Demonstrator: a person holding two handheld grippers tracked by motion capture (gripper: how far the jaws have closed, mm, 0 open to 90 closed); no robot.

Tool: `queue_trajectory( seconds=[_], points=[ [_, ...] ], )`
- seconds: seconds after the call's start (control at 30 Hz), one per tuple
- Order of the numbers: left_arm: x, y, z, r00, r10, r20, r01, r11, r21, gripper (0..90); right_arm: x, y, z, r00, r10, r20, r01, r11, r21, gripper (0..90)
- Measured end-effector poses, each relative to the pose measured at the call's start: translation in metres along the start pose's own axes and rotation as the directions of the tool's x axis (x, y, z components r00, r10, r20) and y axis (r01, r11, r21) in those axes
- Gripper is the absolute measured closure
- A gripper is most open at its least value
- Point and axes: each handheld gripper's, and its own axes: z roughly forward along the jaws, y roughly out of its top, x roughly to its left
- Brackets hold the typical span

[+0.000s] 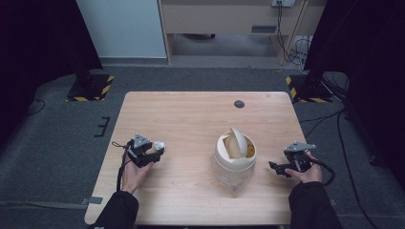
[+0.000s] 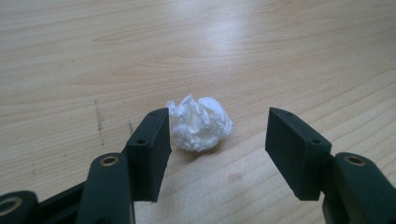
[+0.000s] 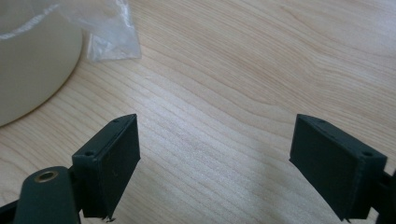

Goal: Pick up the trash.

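A crumpled white paper ball (image 2: pixel 200 123) lies on the wooden table (image 1: pixel 191 119) between the jaws of my left gripper (image 2: pixel 218 115). One jaw stands right against the ball's side and the other is a clear gap away, so the gripper is open. In the high view the left gripper (image 1: pixel 154 150) is at the table's left with the paper ball (image 1: pixel 159 144) at its tip. My right gripper (image 1: pixel 275 168) rests low at the right, jaws apart and pointing toward a cream bin (image 1: pixel 220 155). Nothing lies between the right gripper's (image 3: pixel 217 120) jaws.
The bin has a tilted swing lid (image 1: pixel 236 140) and a clear plastic liner (image 3: pixel 112 32) that spills onto the table beside the bin's wall (image 3: pixel 32 60). A dark round hole (image 1: pixel 239 104) sits near the table's far edge. Black stands with striped bases (image 1: pixel 90 86) flank the table.
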Motion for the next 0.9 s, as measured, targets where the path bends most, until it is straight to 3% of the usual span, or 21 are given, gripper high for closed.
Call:
queue_trajectory(
  seconds=[0.4, 0.6, 0.9],
  points=[
    [0.004, -0.001, 0.013, 0.9994, 0.014, -0.030, -0.013, 0.9992, 0.039, 43.3, -0.001, -0.003, 0.004, 0.9999, -0.016, 0.003, 0.016, 0.999, 0.034, 15.5],
    [0.001, 0.004, 0.019, 0.9994, 0.015, -0.030, -0.014, 0.9996, 0.026, 43.8, -0.001, -0.004, 0.006, 0.9998, -0.022, 0.000, 0.022, 0.999, 0.047, 15.3],
    [0.001, 0.004, 0.029, 0.9988, 0.028, -0.039, -0.025, 0.9976, 0.064, 47.7, 0.000, -0.004, 0.007, 0.9997, -0.025, -0.002, 0.025, 0.998, 0.056, 15.1]
  ],
)
